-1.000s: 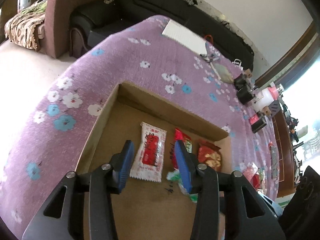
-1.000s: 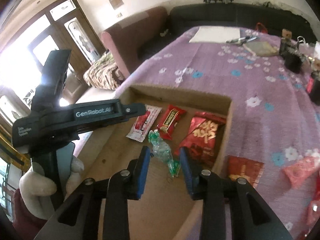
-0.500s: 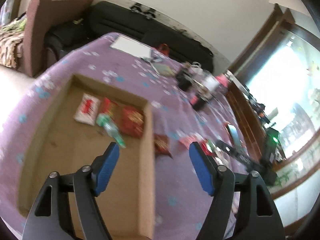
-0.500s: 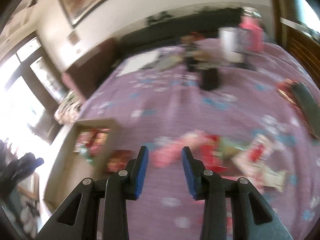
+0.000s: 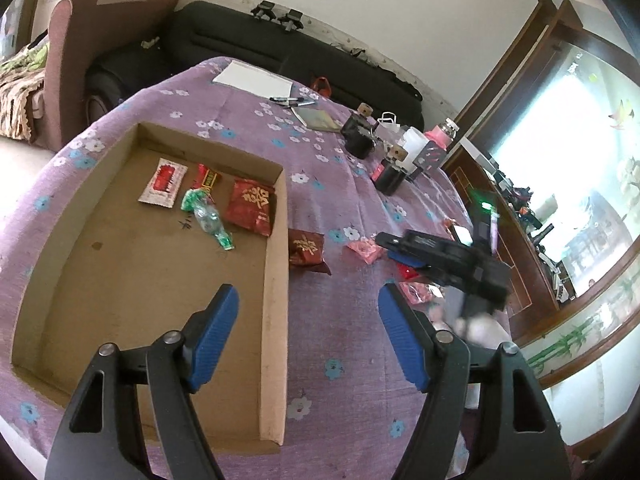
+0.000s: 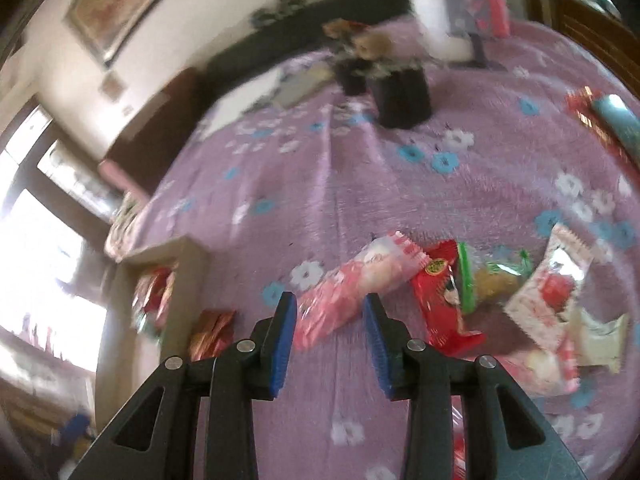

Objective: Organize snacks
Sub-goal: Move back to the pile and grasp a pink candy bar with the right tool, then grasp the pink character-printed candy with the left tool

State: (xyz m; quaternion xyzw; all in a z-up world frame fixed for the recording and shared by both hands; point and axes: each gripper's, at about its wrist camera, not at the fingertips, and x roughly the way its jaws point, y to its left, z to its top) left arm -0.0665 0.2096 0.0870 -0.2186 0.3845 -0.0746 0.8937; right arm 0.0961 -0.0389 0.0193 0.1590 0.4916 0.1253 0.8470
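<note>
A shallow cardboard box (image 5: 276, 280) lies on the purple flowered cloth. In it are a white-and-red packet (image 5: 163, 182), a small red bar (image 5: 208, 178), a green candy wrapper (image 5: 206, 218) and a red packet (image 5: 251, 206). A dark red packet (image 5: 306, 246) lies just outside its right wall. My left gripper (image 5: 308, 308) is wide open and empty above the box's right wall. My right gripper (image 6: 330, 310) is open, its jaws on either side of the near end of a pink packet (image 6: 352, 286). More snacks (image 6: 444, 292) lie to its right.
Black jars (image 5: 358, 136), a white jug (image 5: 412, 142) and a pink bottle (image 5: 438, 140) stand at the back right. A white notepad (image 5: 254, 78) and pens (image 5: 292, 100) lie at the far edge. A black sofa (image 5: 280, 52) runs behind the table.
Both grippers left the box, where the green candy now lies. The left one drew back and opened wide. The right one swung right to the loose snacks and now straddles the pink packet.
</note>
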